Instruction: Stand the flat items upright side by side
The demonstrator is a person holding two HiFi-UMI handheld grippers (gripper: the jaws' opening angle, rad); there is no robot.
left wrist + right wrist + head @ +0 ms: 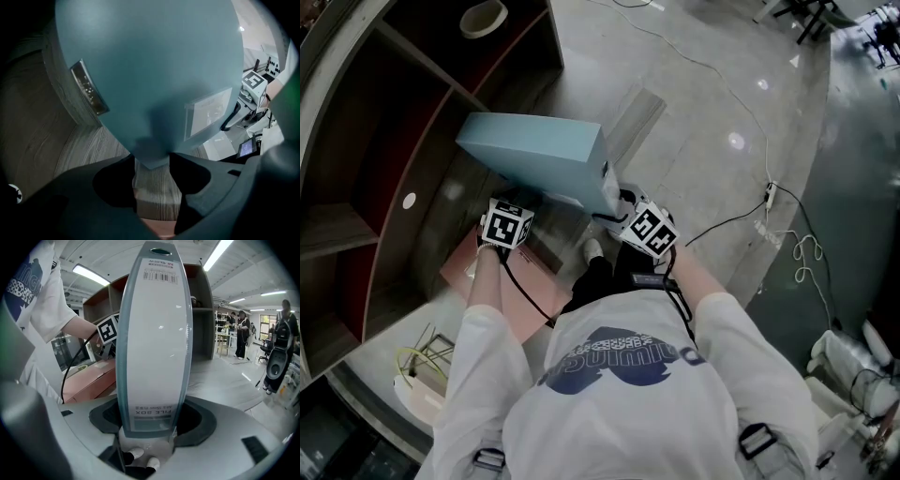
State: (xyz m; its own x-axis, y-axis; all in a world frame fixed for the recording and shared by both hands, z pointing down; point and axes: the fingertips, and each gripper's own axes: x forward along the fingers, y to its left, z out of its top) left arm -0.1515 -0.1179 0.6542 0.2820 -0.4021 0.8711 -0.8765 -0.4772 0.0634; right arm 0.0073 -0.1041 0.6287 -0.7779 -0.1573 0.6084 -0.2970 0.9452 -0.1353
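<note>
Head view: light-blue flat cardboard file box [539, 157] is up off the ground, tilted, with one gripper on each of its near corners. The left gripper [512, 210] is on the left corner, the right gripper [626, 214] on the right end by the label. The box hangs over the grey wood-grain bottom board [455, 202] of the dark open shelf unit [389, 141]. A pink flat box [492, 277] lies flat at the board's near edge, just below the left gripper. A roll of tape [483, 17] sits on the shelf unit's top edge. Loose cables [769, 202] run across the grey floor to the right.

Left gripper view: the left gripper [152, 174] has its jaws pinching the blue box [150, 70] by its lowest corner, with a jaw against each face. The wood-grain board [89, 150] shows under that corner, with a gap between them. A white label pocket [206, 115] is on the box's face. The right gripper's marker cube [253, 80] is at the box's far end.

Right gripper view: the right gripper [147, 427] is clamped on the box's narrow spine end [152, 333], pads on both sides. A white spine label with a barcode runs along it. The pink box [89, 380] lies to the left, apart from the blue one, with the left gripper's marker cube [108, 329] above it. The person's white shoes [140, 458] show below the jaws.
</note>
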